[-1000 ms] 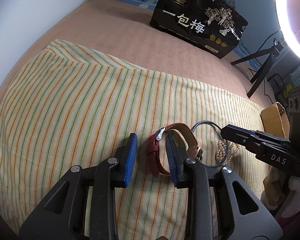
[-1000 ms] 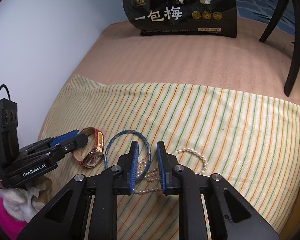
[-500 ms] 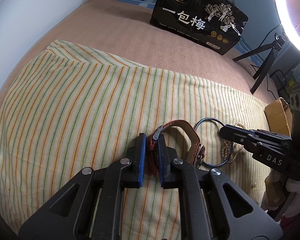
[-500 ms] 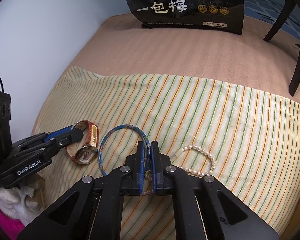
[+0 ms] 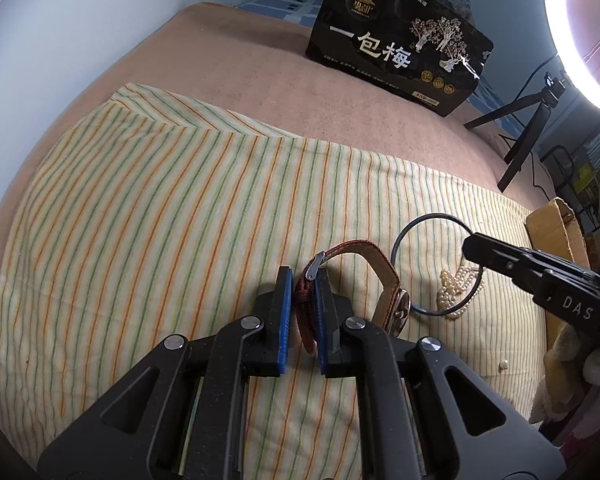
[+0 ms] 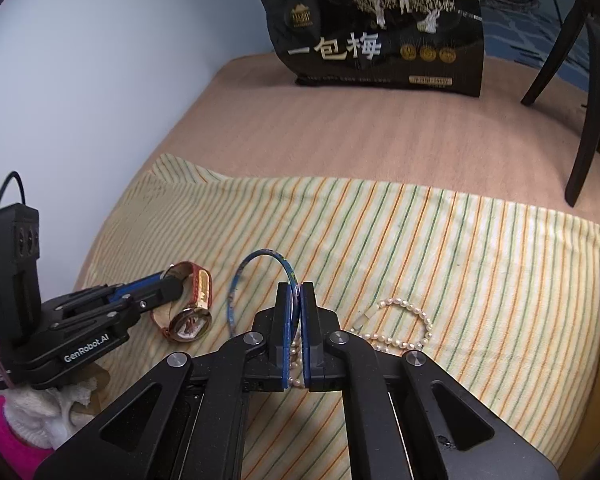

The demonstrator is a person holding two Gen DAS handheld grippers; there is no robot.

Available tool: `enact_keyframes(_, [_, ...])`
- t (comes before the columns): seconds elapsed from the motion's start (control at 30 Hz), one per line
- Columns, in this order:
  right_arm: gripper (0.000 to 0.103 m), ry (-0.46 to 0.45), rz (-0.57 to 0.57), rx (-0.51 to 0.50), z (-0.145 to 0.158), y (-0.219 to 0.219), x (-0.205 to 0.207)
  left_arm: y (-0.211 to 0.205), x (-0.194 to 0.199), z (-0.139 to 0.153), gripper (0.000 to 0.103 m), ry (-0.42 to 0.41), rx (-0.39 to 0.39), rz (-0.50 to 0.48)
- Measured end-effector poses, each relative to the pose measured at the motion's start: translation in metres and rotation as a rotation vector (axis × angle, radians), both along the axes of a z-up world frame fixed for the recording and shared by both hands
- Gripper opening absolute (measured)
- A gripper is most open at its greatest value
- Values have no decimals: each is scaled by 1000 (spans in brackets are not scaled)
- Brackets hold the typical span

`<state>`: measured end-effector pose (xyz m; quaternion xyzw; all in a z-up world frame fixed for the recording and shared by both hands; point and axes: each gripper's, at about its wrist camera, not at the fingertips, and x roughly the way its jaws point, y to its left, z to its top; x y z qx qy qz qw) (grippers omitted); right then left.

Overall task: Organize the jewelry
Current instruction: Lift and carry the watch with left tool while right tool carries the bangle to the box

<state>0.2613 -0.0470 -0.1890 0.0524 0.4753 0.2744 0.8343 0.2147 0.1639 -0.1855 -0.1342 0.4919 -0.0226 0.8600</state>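
Note:
My left gripper (image 5: 303,280) is shut on the red leather strap of a wristwatch (image 5: 380,272), which stands tilted on the striped cloth (image 5: 160,220). In the right wrist view the watch (image 6: 192,312) lies left of centre with its round face up. My right gripper (image 6: 297,296) is shut on a thin blue bangle (image 6: 252,264) and holds it tilted up off the cloth. A pearl necklace (image 6: 404,328) lies on the cloth under and right of the right gripper. It also shows in the left wrist view (image 5: 456,284) under the bangle (image 5: 420,228).
A black snack bag (image 5: 396,36) stands at the far end of the tan bed cover. A ring light on a tripod (image 5: 580,24) stands at the right. A cardboard edge (image 5: 552,228) lies right of the cloth. A dark chair leg (image 6: 592,112) stands at the far right. A loose pearl (image 5: 503,365) lies on the cloth.
Both grippers have closed, the left on the watch strap and the right on the bangle. The bangle's gripped side has risen off the cloth, and the watch has tilted upward.

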Motion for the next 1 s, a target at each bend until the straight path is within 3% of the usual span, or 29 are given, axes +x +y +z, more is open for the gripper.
enact_keyframes(0.47, [2,-113,-35,-20,34,-29,-30,-19,-21,45,9,-62,26,-17])
enact_keyframes(1.0, [2,-227,-127,-9,89,-115,-77,-96,-36,103,9,-144,37,-127])
